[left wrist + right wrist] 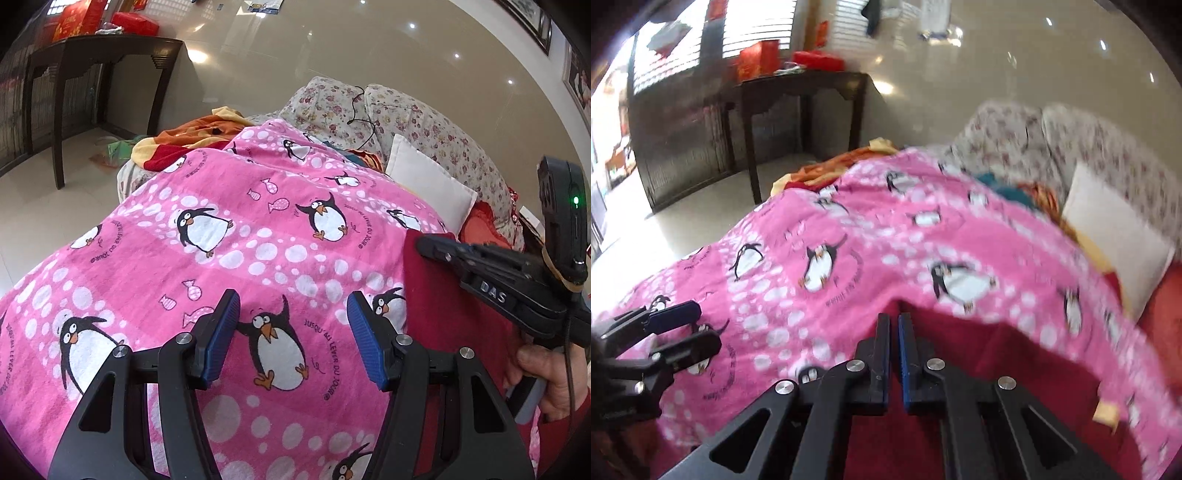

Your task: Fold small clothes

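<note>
A dark red garment (979,350) lies on a pink penguin-print blanket (258,236) spread over a sofa. In the right wrist view my right gripper (894,321) is shut on the red garment's top edge, the cloth pinched between its jaws. From the left wrist view the right gripper (424,245) reaches in from the right over the red garment (443,306). My left gripper (293,306) is open and empty, hovering over the pink blanket just left of the garment. It also shows in the right wrist view (687,325) at the far left.
A white cushion (428,181) leans on the floral sofa back (406,107). Orange and yellow cloth (199,136) lies at the blanket's far end. A dark wooden table (99,55) with red boxes stands on the tiled floor at the left.
</note>
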{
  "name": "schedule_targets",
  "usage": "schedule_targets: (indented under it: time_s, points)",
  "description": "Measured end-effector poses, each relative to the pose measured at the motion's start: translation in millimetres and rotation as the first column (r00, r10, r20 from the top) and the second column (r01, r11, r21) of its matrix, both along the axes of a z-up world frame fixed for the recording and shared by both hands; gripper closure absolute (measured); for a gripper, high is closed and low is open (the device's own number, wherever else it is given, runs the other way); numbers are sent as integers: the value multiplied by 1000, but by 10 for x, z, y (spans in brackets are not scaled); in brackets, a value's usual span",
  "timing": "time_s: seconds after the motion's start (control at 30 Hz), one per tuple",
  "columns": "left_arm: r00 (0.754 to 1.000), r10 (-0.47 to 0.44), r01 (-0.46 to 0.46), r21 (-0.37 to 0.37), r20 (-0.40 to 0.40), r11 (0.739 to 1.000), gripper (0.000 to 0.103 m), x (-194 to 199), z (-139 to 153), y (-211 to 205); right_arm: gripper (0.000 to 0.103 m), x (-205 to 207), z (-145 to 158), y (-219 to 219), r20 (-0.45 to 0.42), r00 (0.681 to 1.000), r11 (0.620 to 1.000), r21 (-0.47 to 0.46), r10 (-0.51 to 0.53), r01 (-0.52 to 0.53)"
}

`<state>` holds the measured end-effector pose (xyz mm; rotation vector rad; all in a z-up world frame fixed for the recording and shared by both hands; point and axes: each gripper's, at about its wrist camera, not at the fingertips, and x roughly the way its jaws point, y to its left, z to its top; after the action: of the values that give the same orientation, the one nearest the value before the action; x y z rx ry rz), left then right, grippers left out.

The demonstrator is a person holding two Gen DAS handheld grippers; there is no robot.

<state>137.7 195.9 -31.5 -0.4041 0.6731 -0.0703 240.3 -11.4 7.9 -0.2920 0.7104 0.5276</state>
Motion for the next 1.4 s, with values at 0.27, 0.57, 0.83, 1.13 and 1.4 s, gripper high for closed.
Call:
schedule_targets:
  time_s: [0.27, 0.57, 0.83, 1.13, 1.4]
  points:
    - [1000, -14, 14, 36, 1, 999, 43, 7, -17, -59, 103, 187, -79, 35, 13, 995, 993, 64, -101, 100]
    - [989, -130, 126, 57, 67, 990, 36, -99, 78, -280, 68, -1018, -86, -915, -110, 978, 976, 113, -176, 189]
    - [913, -404, 394, 132, 61, 910, 33, -154, -10, -929, 67, -1062, -621, -1444, -228, 920, 925, 137, -318, 354]
    - [902, -432, 429, 100, 16, 898, 33, -61, -118, -971, 57, -2166, -253, -3307, -227, 755, 673, 347, -615, 653]
    - [900, -437, 435, 108, -13, 894, 33, -49, -179, -1017, 32, -3131, -724, -5059, -520, 462, 29, 642, -719, 766]
